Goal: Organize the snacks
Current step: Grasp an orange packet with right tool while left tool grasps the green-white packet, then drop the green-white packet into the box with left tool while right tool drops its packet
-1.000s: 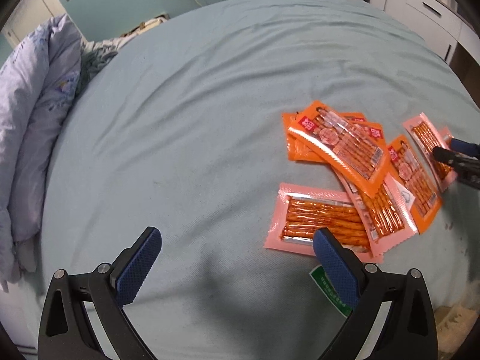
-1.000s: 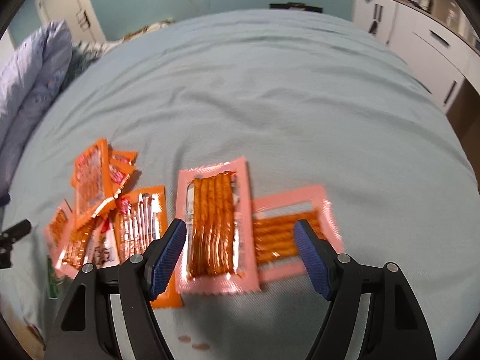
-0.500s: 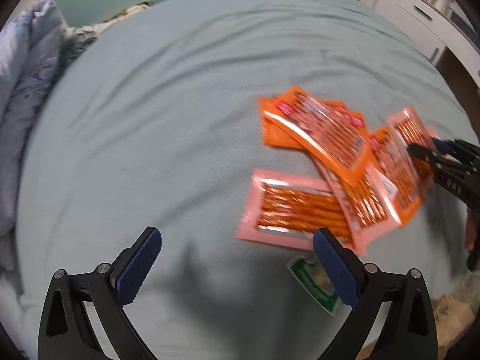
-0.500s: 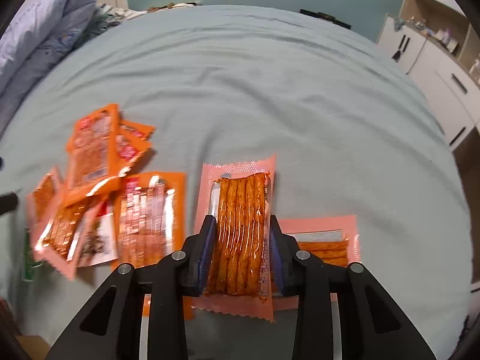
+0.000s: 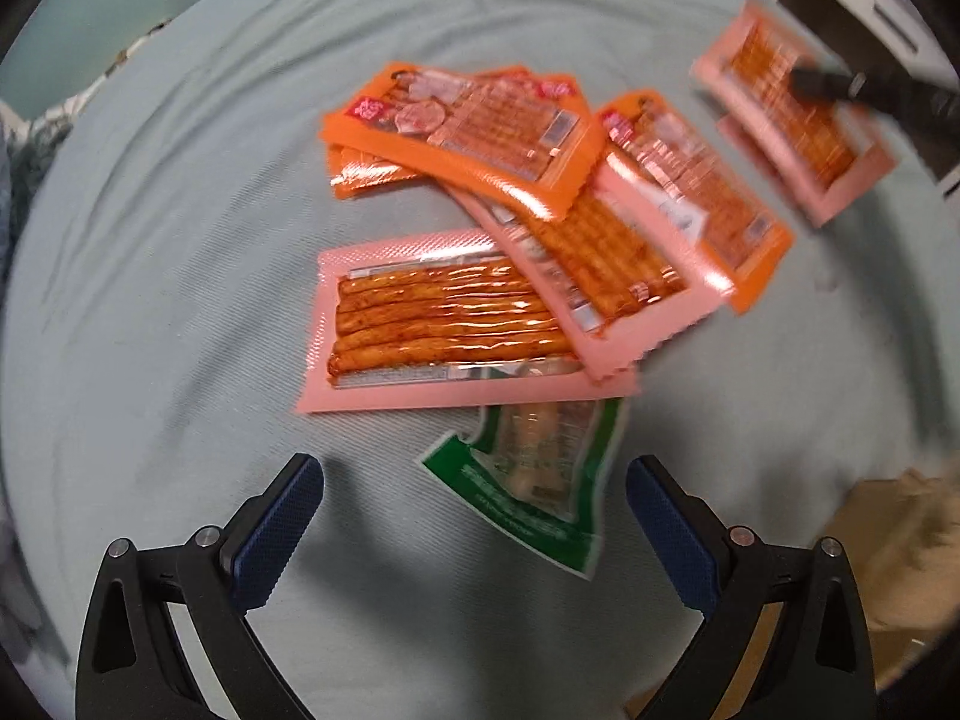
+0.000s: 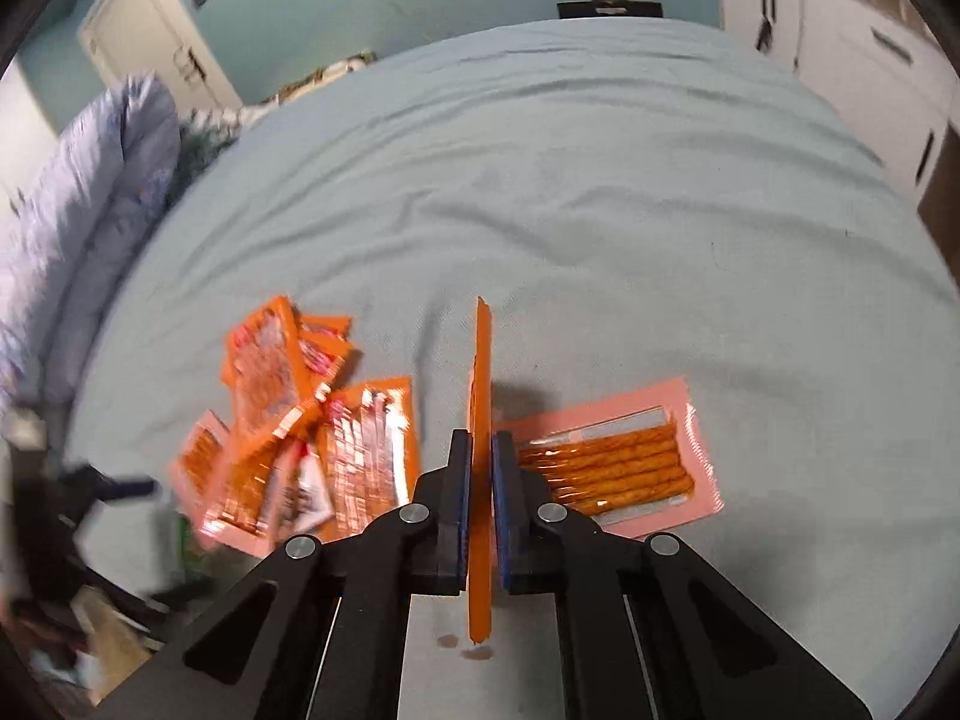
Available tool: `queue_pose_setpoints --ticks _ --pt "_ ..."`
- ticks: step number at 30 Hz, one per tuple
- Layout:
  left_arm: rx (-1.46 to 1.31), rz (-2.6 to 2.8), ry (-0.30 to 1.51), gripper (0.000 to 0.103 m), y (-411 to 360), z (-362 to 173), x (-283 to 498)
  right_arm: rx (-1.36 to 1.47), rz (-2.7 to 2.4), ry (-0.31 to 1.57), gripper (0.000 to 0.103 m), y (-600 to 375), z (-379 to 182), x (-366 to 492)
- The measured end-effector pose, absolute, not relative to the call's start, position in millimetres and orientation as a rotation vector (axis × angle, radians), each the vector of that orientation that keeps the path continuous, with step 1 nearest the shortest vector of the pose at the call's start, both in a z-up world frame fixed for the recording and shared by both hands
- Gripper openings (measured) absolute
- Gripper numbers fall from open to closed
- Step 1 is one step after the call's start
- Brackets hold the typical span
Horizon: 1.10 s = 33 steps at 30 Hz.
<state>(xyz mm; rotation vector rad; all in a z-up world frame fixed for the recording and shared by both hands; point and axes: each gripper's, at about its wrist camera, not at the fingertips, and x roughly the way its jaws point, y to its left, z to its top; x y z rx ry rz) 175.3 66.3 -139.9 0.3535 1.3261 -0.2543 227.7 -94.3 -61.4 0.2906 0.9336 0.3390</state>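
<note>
My right gripper (image 6: 479,450) is shut on a pink snack pack (image 6: 480,396), held edge-on above the bed; the same pack (image 5: 792,120) shows lifted at the upper right of the left wrist view. Another pink pack of sticks (image 6: 612,468) lies flat just right of it. A pile of orange and pink packs (image 6: 288,414) lies to the left. My left gripper (image 5: 474,510) is open and empty, just above a green pack (image 5: 534,468). Beyond it lie a pink stick pack (image 5: 444,324) and overlapping orange packs (image 5: 468,126).
The snacks lie on a light blue bedsheet (image 6: 570,180). A folded lilac quilt (image 6: 78,228) lies along the left side. White cabinets (image 6: 840,48) stand at the right. The bed edge with a brown floor patch (image 5: 888,540) shows at the lower right.
My right gripper has lifted the pink pack off the bed and turned it edge-on. My left gripper has moved forward toward the pile, bringing the green pack between its fingers.
</note>
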Motion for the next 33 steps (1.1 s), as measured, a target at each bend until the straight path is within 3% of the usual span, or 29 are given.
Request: queue_pose_setpoints --ticks 2,3,5,8,15,26,33 --pt "0.322 -0.265 1.343 0.076 65 -145 180 0.339 0.352 0.913 0.004 -103 -54 224" --pt "0.283 -0.259 1.341 0.074 66 -142 182 0.355 0.355 0.901 0.004 -104 -50 222" --pt "0.245 -0.263 1.335 0.04 66 -137 185 0.369 0.359 0.879 0.004 -107 -46 213" --pt "0.204 -0.318 1.339 0.016 59 -129 182 0.352 0.356 0.865 0.004 -112 -42 191" --pt "0.16 -0.308 1.295 0.015 48 -98 149 0.435 0.361 0.834 0.004 -136 -28 138" --pt "-0.113 -0.189 0.954 0.015 107 -7 71 0.572 0.387 0.723 0.004 -169 -23 27" --pt "-0.276 -0.326 0.81 0.015 123 31 4 0.612 0.435 0.695 0.004 -171 -28 3"
